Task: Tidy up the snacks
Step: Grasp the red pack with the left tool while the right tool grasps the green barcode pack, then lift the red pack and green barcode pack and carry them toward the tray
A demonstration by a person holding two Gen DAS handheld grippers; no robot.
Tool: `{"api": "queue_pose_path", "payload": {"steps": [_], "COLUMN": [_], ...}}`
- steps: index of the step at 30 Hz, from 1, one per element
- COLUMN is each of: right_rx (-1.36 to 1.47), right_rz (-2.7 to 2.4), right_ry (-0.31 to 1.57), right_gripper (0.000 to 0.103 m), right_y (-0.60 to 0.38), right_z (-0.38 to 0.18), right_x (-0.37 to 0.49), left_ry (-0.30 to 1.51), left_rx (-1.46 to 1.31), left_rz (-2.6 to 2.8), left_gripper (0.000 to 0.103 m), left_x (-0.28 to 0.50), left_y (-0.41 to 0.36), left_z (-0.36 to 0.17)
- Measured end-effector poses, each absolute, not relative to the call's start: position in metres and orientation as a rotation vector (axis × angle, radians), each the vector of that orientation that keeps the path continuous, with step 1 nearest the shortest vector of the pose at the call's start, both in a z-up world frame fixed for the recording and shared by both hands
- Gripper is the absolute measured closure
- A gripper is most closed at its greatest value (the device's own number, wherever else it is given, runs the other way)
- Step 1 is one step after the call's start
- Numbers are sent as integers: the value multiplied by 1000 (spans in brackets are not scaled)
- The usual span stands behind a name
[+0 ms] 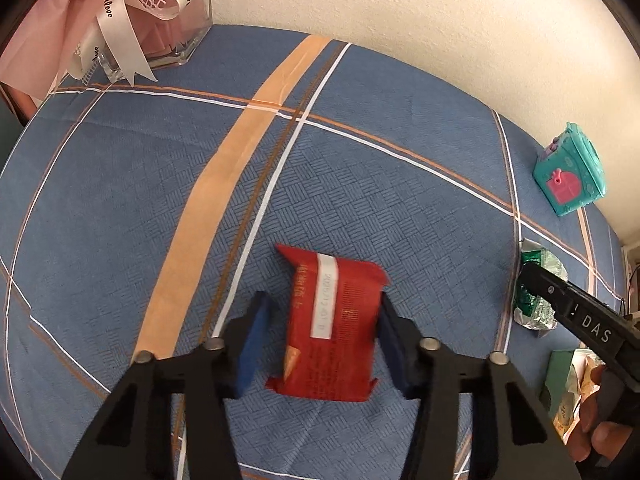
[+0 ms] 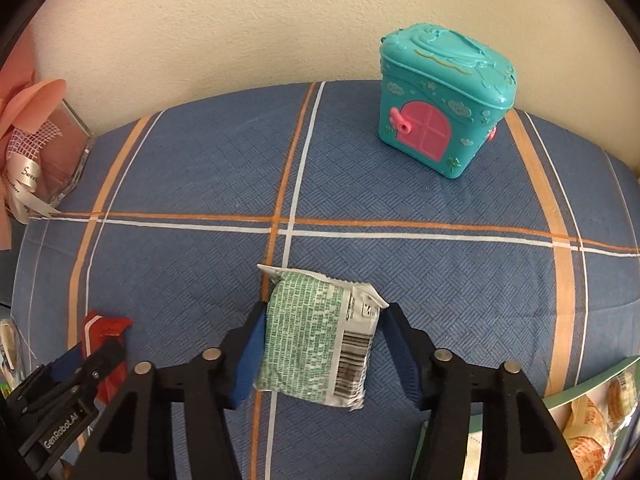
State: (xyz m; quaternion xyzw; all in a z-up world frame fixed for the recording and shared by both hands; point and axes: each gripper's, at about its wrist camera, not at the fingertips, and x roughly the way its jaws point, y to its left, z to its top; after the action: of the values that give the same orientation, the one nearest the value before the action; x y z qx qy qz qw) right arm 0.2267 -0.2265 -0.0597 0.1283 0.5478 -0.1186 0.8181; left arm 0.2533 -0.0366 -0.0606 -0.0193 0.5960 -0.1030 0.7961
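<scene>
A red snack packet (image 1: pixel 332 328) lies between the blue pads of my left gripper (image 1: pixel 320 340); the jaws sit close on both its sides, and the grip looks loose. A green-and-white snack packet (image 2: pixel 316 336) sits between the pads of my right gripper (image 2: pixel 320 348), the pads touching its edges. In the left wrist view the green packet (image 1: pixel 538 284) and the right gripper (image 1: pixel 568 300) show at the right. In the right wrist view the red packet (image 2: pixel 104 336) and the left gripper (image 2: pixel 80 376) show at lower left.
A blue checked tablecloth (image 1: pixel 360 160) covers the table. A teal toy house box (image 2: pixel 444 100) stands at the back right by the wall. A glass box with pink ribbon (image 1: pixel 160 24) stands at the back left. A green tray with wrapped snacks (image 2: pixel 600 412) is at the near right.
</scene>
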Motion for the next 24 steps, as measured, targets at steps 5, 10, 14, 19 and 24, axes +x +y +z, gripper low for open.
{"api": "queue_pose_path", "payload": {"steps": [5,10,14,19,24], "right_rx": [270,282,283,278,271], "right_rz": [-238,-230,-220,-209,-195], "right_ry": [1179,1181,1174,1151,1131], "right_gripper": [52,52,52,52,52], "right_y": [-222,-221,-217,-213,-203], "right_z": [-57,-53,-45,-25,-8], "right_x": [217,200,181,157,126], "left_ry": [1284,1291,1283,1237,1185], "left_rx": [-39,-85,-130,-134,-145], "left_rz": [-217,-215,-214,-207,-211], "left_gripper": [62,62,62,62,62], "left_x": [249,243,233,215,182], "left_y": [-39,-28,-22,-18,-16], "left_z": [-58,-50,-41,-20,2]}}
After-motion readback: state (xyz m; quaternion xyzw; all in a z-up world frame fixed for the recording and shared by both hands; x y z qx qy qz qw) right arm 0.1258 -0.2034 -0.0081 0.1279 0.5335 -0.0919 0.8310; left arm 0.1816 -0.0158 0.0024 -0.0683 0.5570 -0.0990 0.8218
